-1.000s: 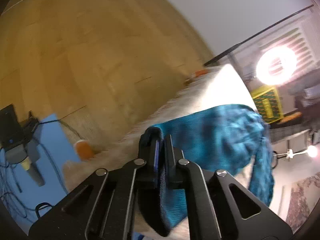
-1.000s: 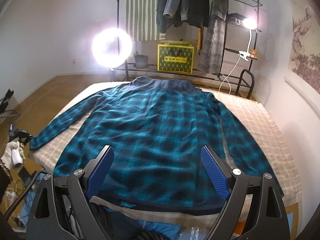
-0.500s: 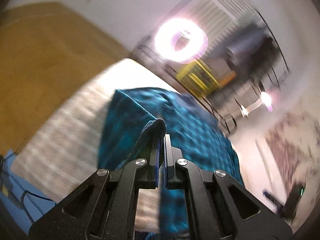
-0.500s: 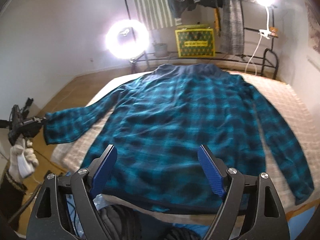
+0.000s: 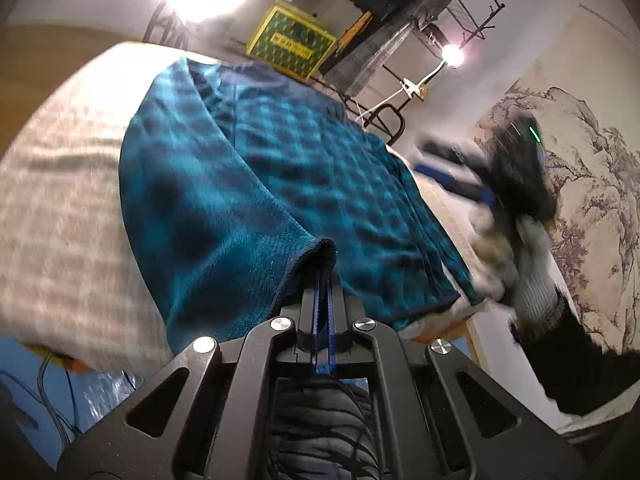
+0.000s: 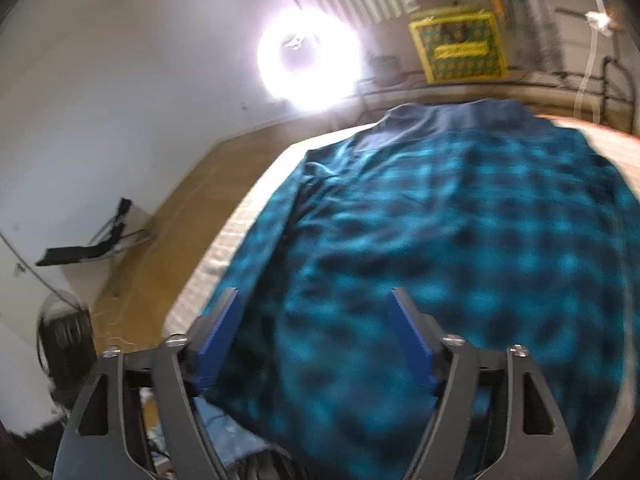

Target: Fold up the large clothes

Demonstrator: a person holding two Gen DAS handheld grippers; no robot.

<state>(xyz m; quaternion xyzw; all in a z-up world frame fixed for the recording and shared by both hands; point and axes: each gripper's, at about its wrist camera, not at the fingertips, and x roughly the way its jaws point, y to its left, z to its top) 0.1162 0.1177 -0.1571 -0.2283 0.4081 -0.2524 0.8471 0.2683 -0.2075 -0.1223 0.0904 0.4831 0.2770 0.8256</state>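
A large teal and black plaid shirt (image 6: 460, 232) lies spread back-up on a bed, collar at the far end. My left gripper (image 5: 322, 268) is shut on the cuff of the shirt's left sleeve (image 5: 208, 216) and holds it lifted, folded in over the shirt's body (image 5: 340, 160). My right gripper (image 6: 316, 320) is open and empty, low over the shirt's near left part. In the left wrist view the right gripper (image 5: 472, 184) shows blurred at the right, held by a gloved hand.
The bed (image 5: 60, 184) has a beige checked cover. A ring light (image 6: 308, 60), a yellow box (image 6: 460, 48) and a clothes rack (image 5: 400, 8) stand beyond the bed. Wooden floor (image 6: 168, 240) lies to the left, with a black stand (image 6: 92, 244) on it.
My left gripper has carried the sleeve from out at the side inward over the shirt's body. My right gripper has moved forward and down over the shirt, still open.
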